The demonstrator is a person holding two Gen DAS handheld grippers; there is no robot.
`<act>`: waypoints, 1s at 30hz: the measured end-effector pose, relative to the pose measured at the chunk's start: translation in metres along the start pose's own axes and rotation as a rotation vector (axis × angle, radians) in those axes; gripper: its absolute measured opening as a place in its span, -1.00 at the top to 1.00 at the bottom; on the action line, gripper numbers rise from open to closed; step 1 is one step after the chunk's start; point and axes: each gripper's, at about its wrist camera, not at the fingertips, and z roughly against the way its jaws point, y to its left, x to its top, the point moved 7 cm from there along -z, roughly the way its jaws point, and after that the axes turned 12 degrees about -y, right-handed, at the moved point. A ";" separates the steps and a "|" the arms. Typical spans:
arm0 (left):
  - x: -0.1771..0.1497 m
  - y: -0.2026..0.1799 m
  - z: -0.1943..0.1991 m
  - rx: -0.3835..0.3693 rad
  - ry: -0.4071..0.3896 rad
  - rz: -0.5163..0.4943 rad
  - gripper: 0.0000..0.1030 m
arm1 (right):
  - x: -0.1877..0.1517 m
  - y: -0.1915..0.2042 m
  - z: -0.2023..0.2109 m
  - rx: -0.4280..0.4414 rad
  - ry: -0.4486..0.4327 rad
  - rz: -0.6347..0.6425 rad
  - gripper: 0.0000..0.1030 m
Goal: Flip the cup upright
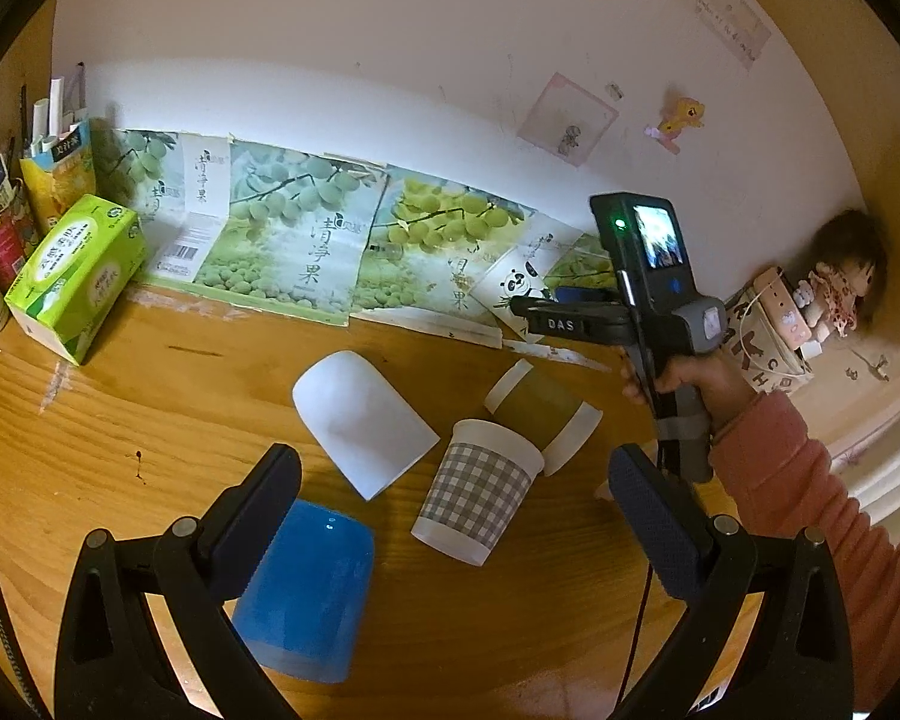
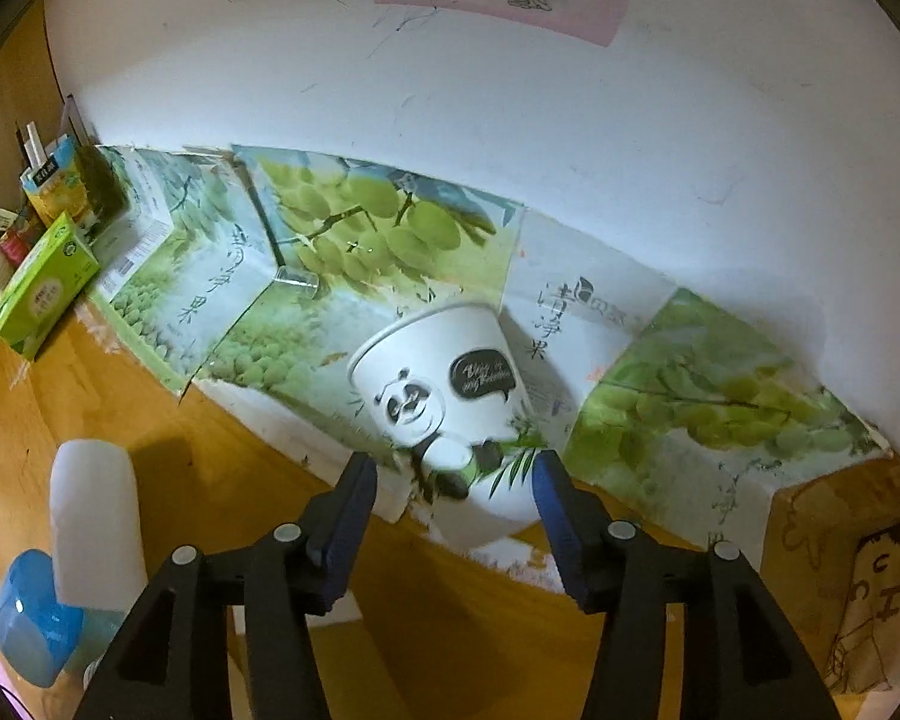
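Note:
In the left wrist view, several cups lie on the wooden table (image 1: 120, 420): a white cup (image 1: 360, 420) upside down, a blue cup (image 1: 306, 594) upside down by my left finger, a plaid paper cup (image 1: 477, 492) and an olive-banded cup (image 1: 540, 414) on its side. My left gripper (image 1: 450, 510) is open above them. In the right wrist view, a panda paper cup (image 2: 444, 402) stands mouth up against the wall cardboard, just beyond my open right gripper (image 2: 453, 480). The right gripper also shows in the left wrist view (image 1: 546, 312).
A green tissue box (image 1: 72, 276) and a pen holder (image 1: 0, 222) stand at the far left. Grape-print cardboard (image 1: 288, 240) lines the wall. A doll (image 1: 840, 282) and a printed bag (image 1: 768, 348) sit at the right.

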 end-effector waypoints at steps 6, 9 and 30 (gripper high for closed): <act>0.003 -0.002 -0.005 -0.014 0.007 0.000 -0.99 | 0.005 -0.008 -0.014 -0.002 0.040 -0.017 -0.24; 0.004 -0.003 -0.007 -0.019 0.009 0.001 -0.99 | 0.004 -0.008 -0.017 0.005 0.053 -0.017 -0.32; 0.011 -0.011 -0.005 -0.049 0.002 -0.007 -0.99 | 0.003 0.000 -0.020 0.004 0.076 0.019 -0.16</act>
